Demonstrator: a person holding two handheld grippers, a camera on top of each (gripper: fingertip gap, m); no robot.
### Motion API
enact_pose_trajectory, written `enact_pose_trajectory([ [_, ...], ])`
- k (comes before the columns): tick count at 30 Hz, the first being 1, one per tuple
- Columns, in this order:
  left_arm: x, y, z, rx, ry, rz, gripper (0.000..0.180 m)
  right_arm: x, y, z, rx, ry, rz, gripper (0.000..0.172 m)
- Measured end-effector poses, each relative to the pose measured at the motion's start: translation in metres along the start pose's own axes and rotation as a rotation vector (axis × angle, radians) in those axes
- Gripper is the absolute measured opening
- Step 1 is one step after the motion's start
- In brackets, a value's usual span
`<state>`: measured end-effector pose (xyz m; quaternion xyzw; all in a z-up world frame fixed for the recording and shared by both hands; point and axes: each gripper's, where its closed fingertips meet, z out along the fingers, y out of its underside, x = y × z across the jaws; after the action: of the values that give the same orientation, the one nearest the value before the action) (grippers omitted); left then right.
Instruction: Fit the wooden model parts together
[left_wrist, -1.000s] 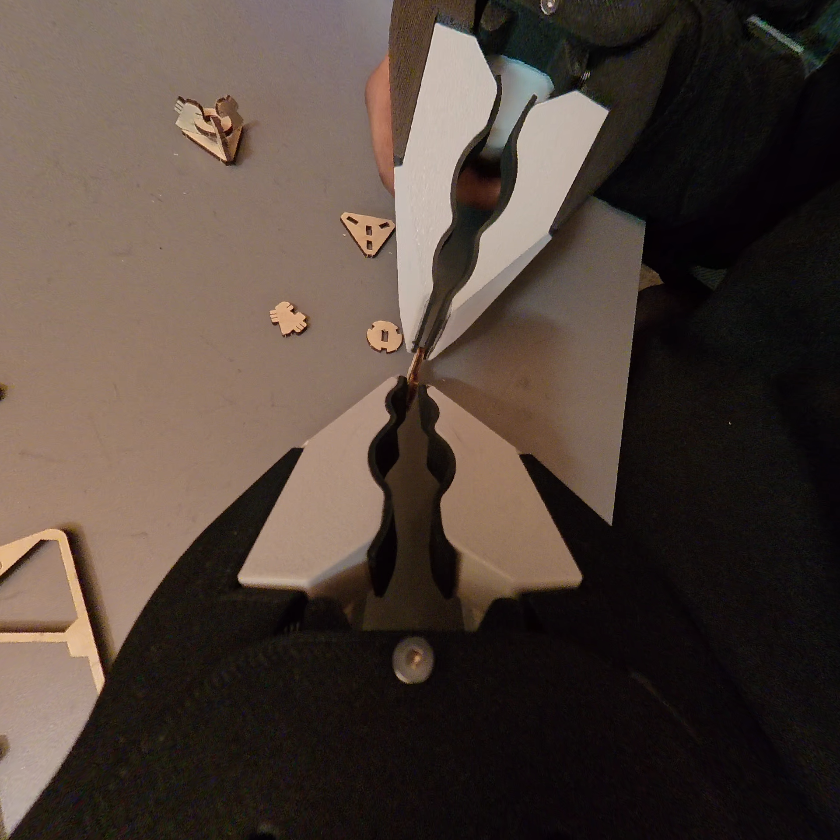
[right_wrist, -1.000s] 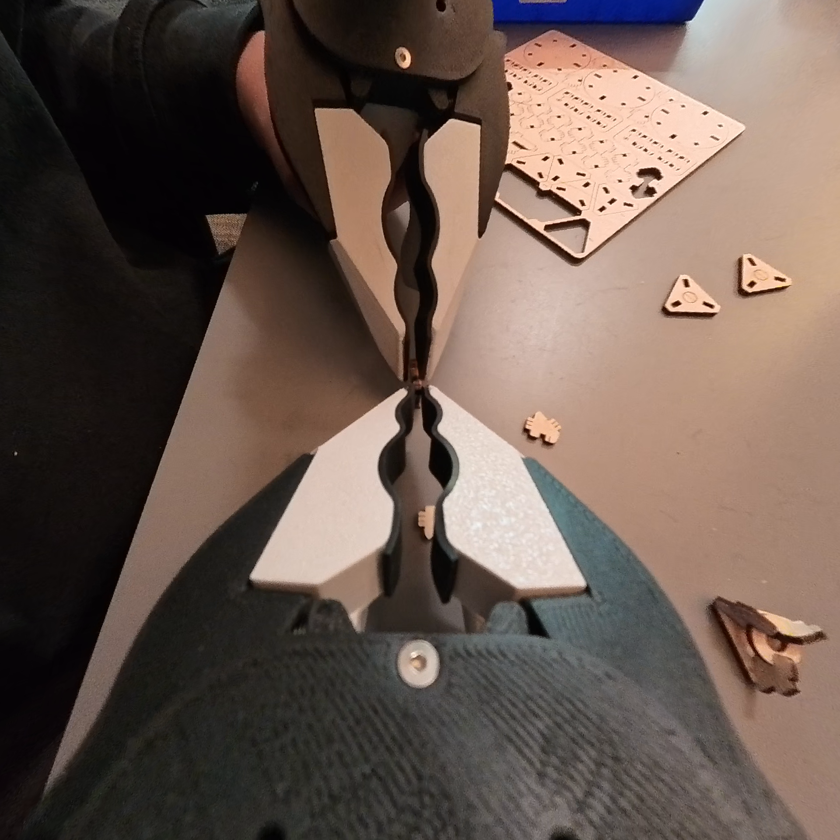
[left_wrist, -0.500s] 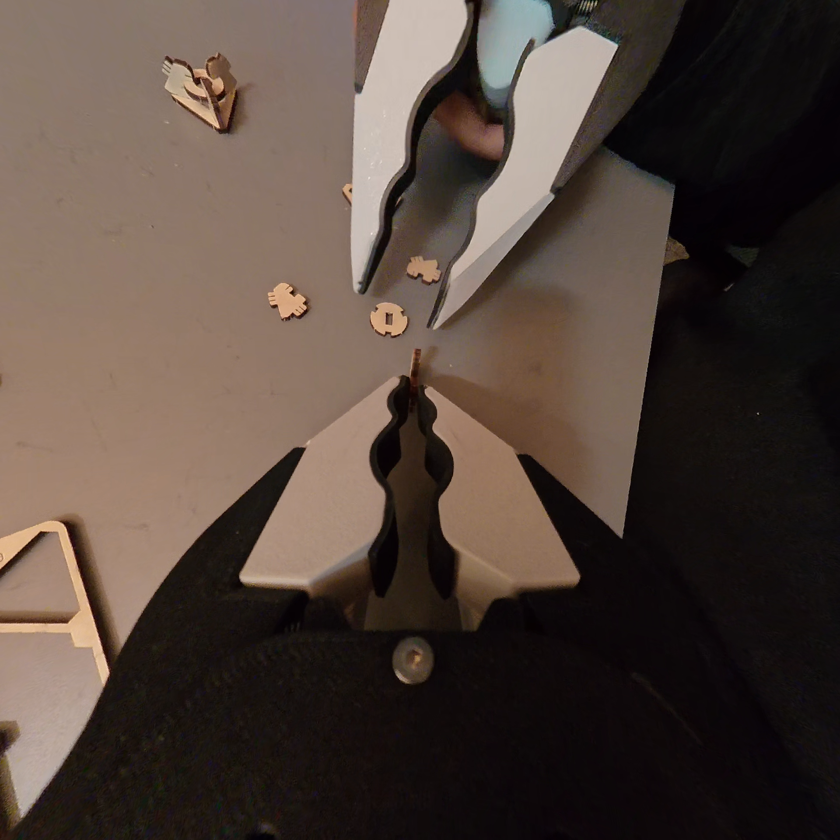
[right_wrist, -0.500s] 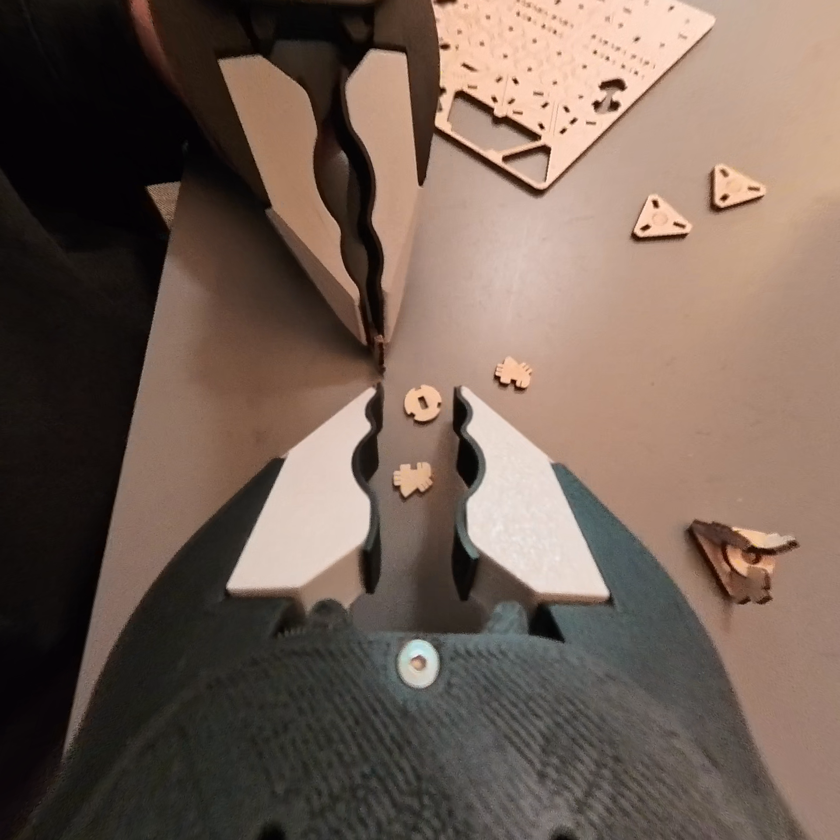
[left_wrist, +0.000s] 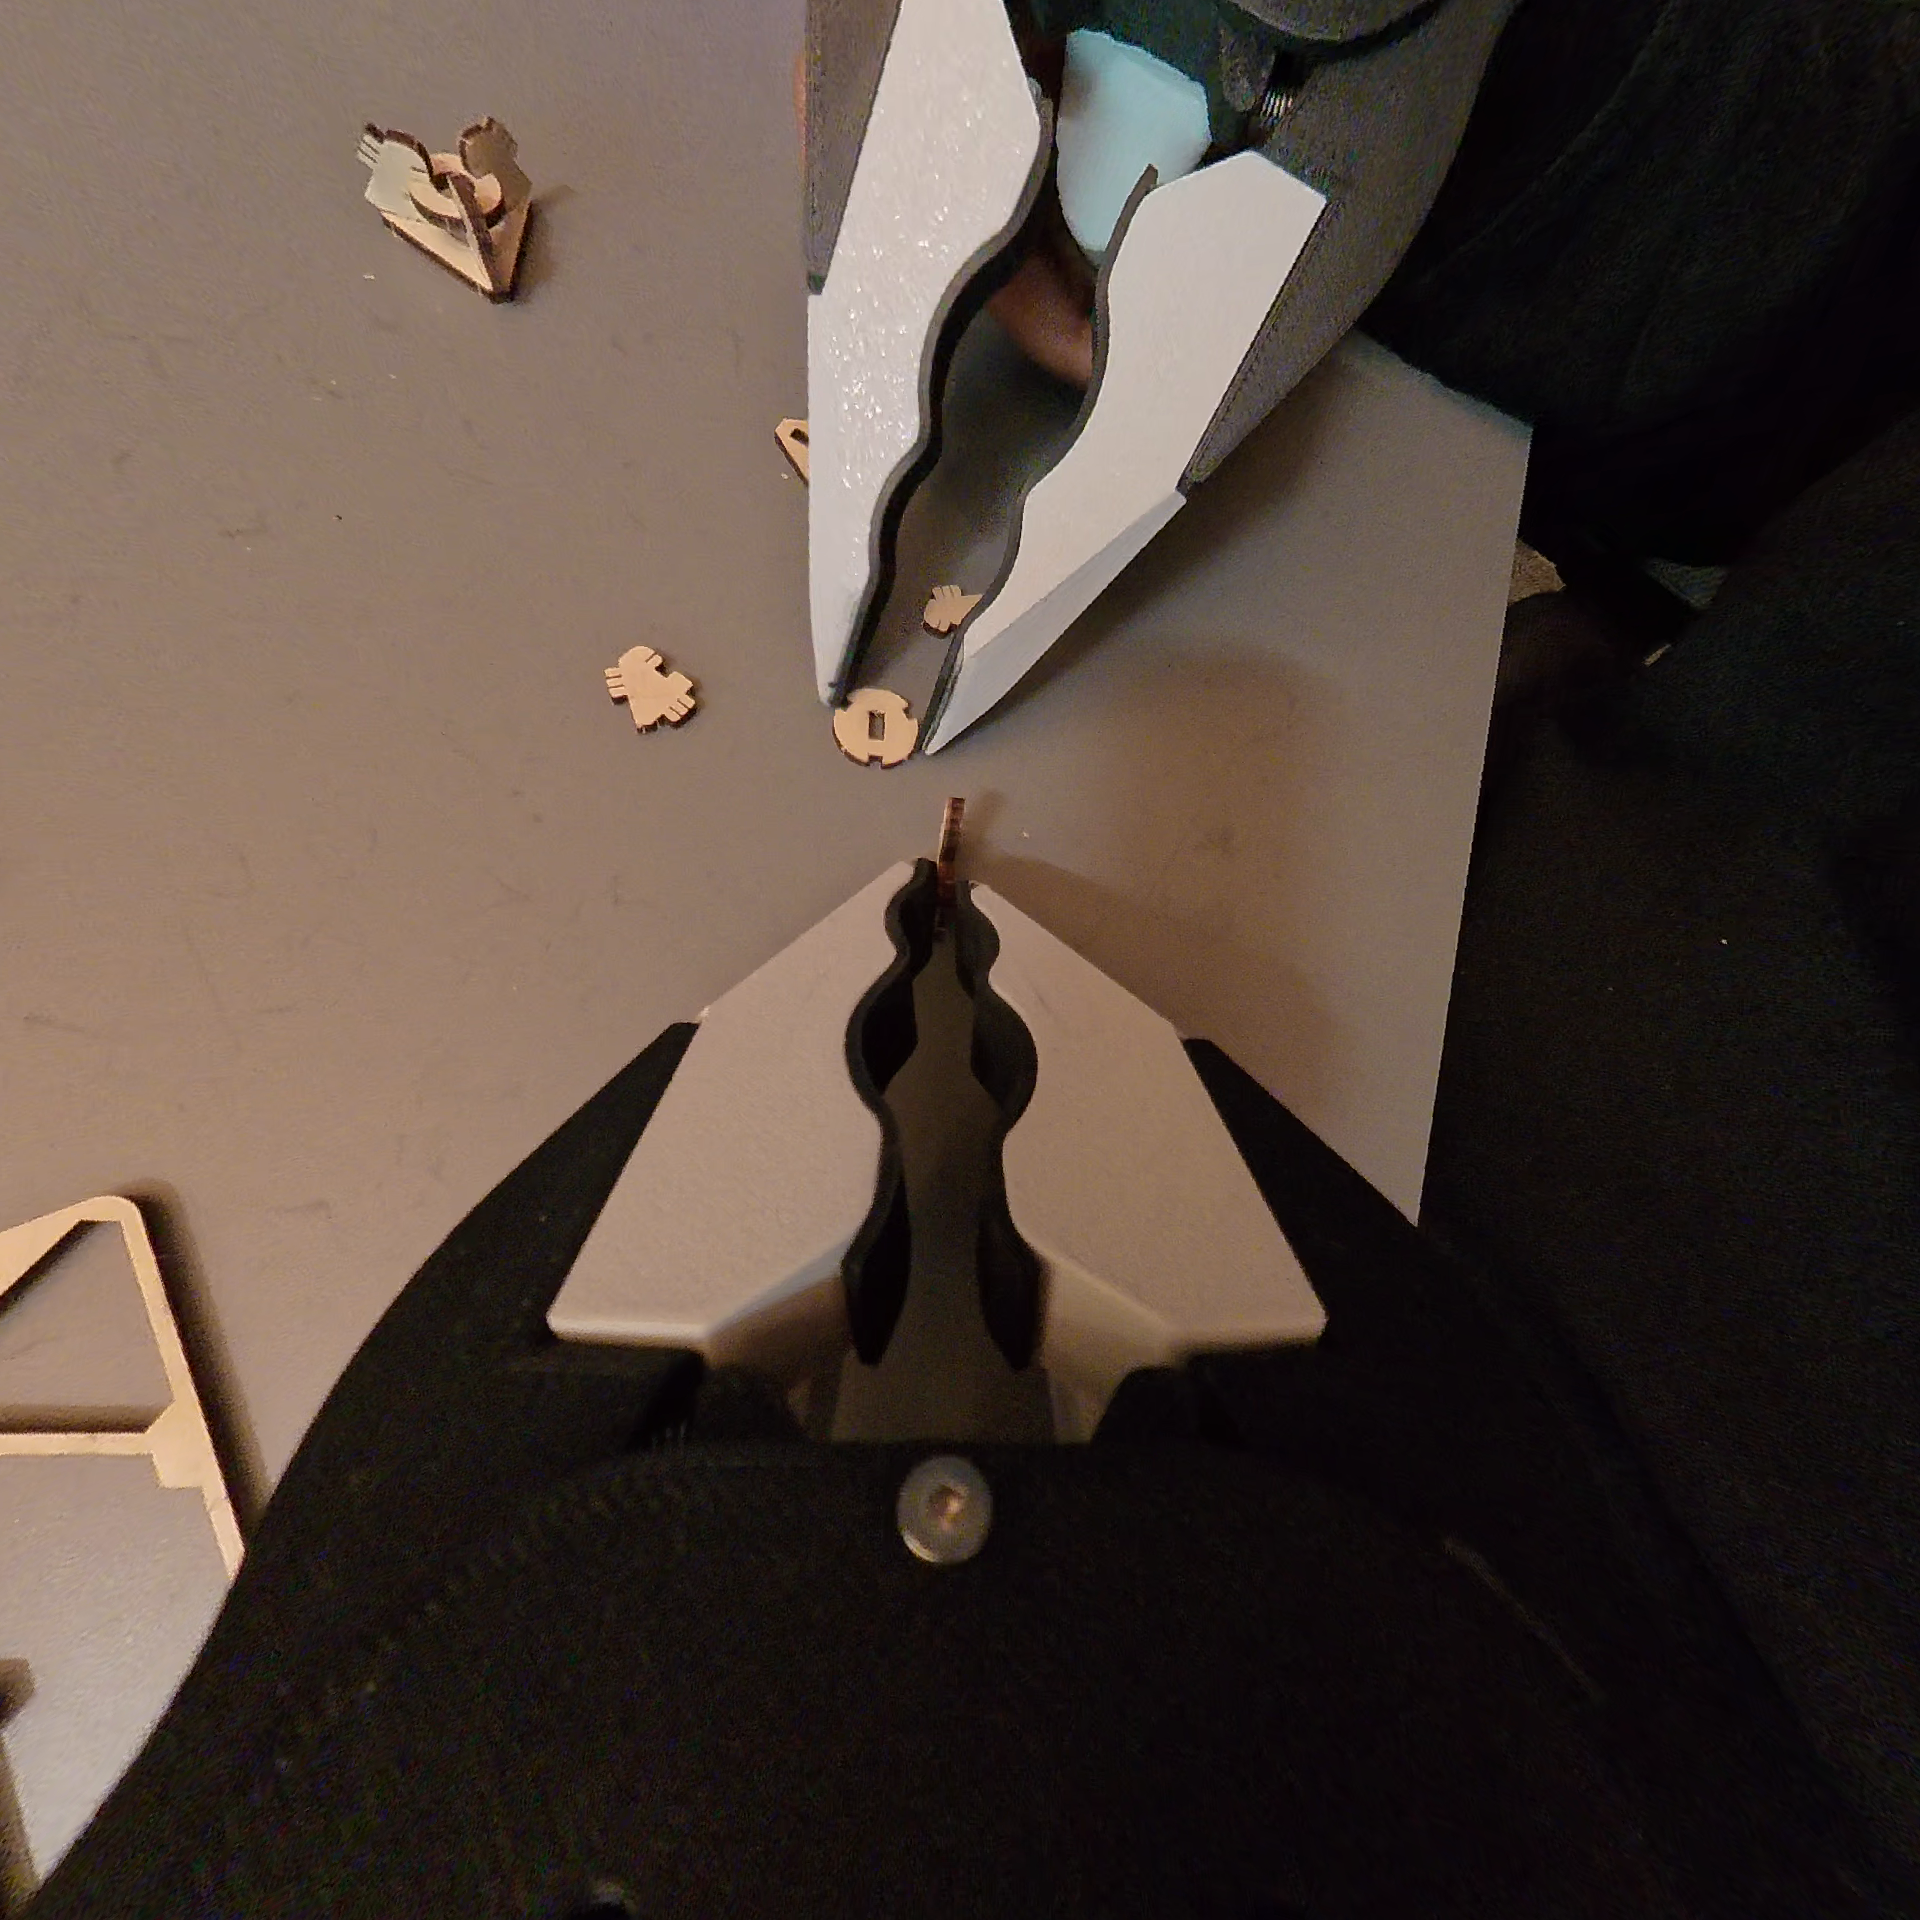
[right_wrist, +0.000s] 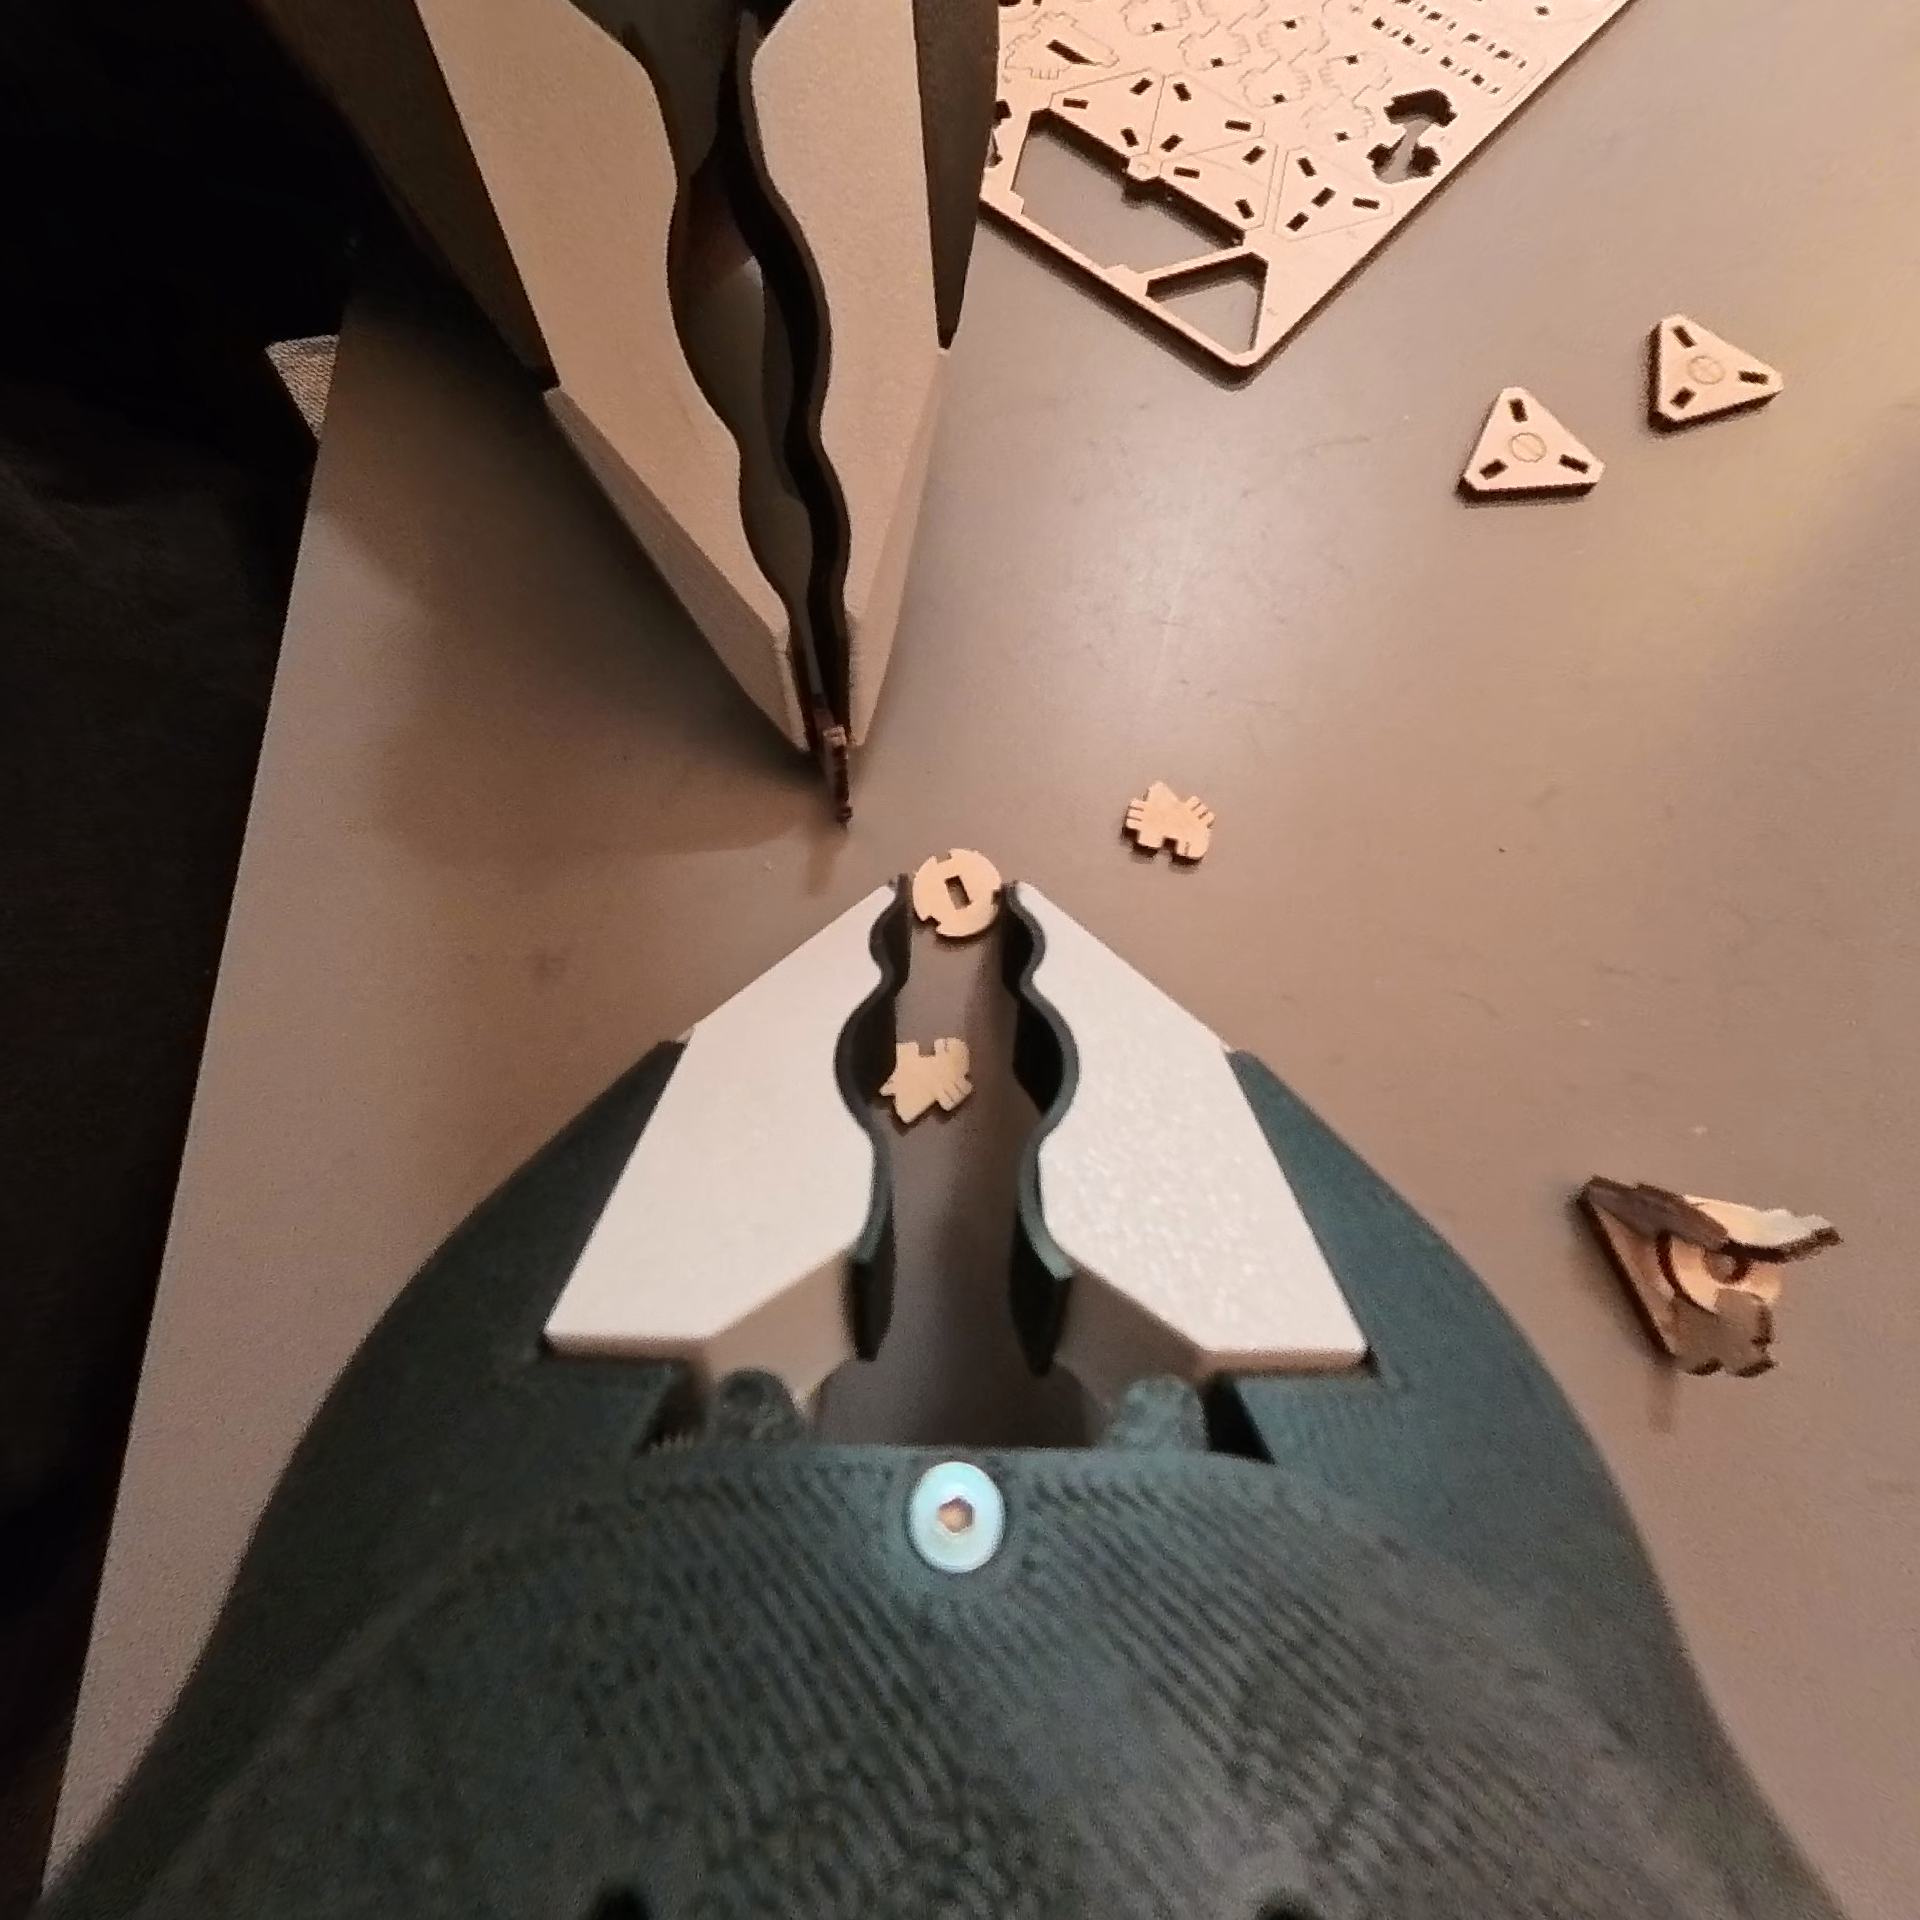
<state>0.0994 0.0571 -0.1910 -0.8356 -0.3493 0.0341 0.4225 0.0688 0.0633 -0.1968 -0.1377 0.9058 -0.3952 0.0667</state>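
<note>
My left gripper (left_wrist: 945, 883) is shut on a small thin wooden piece (left_wrist: 950, 836), held edge-on and sticking out past its tips just above the grey table (left_wrist: 312, 883). The right wrist view shows the same piece (right_wrist: 836, 774) pinched in those tips. My right gripper (right_wrist: 956, 896) is down at the table, its two pads closed against the sides of a round wooden disc (right_wrist: 956, 894) with a square hole, which lies flat. In the left wrist view the disc (left_wrist: 876, 730) sits at the right gripper's tips (left_wrist: 883, 707). A small toothed wooden piece (right_wrist: 928, 1081) lies on the table between the right gripper's fingers.
Another toothed piece (right_wrist: 1169, 823) lies to the right. Two wooden triangles (right_wrist: 1527, 452) and a cut-out wooden sheet (right_wrist: 1299, 156) lie farther off. A small assembled wooden part (right_wrist: 1704, 1278) stands at the right. The table edge (right_wrist: 301, 727) runs close by, with dark clothing beyond. My left and right fingertips are right by each other.
Both grippers first pinched the thin piece tip to tip. The right one opened, let it go and drew back, then closed onto the round disc. The left kept the piece.
</note>
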Motion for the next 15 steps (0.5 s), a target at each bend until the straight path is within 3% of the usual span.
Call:
enact_pose_trajectory([
  [5,0.0,0.0,0.0,0.0,-0.001,0.001,0.0,0.001,-0.002,0.0,0.0,0.012,-0.015,0.015],
  [11,0.0,0.0,0.0,-0.001,-0.003,0.003,0.0,-0.014,-0.035,-0.014,0.154,-0.056,0.019,0.015],
  [15,0.0,0.0,0.0,-0.001,-0.004,0.003,0.0,-0.018,-0.043,-0.013,0.161,-0.072,0.077,0.015],
])
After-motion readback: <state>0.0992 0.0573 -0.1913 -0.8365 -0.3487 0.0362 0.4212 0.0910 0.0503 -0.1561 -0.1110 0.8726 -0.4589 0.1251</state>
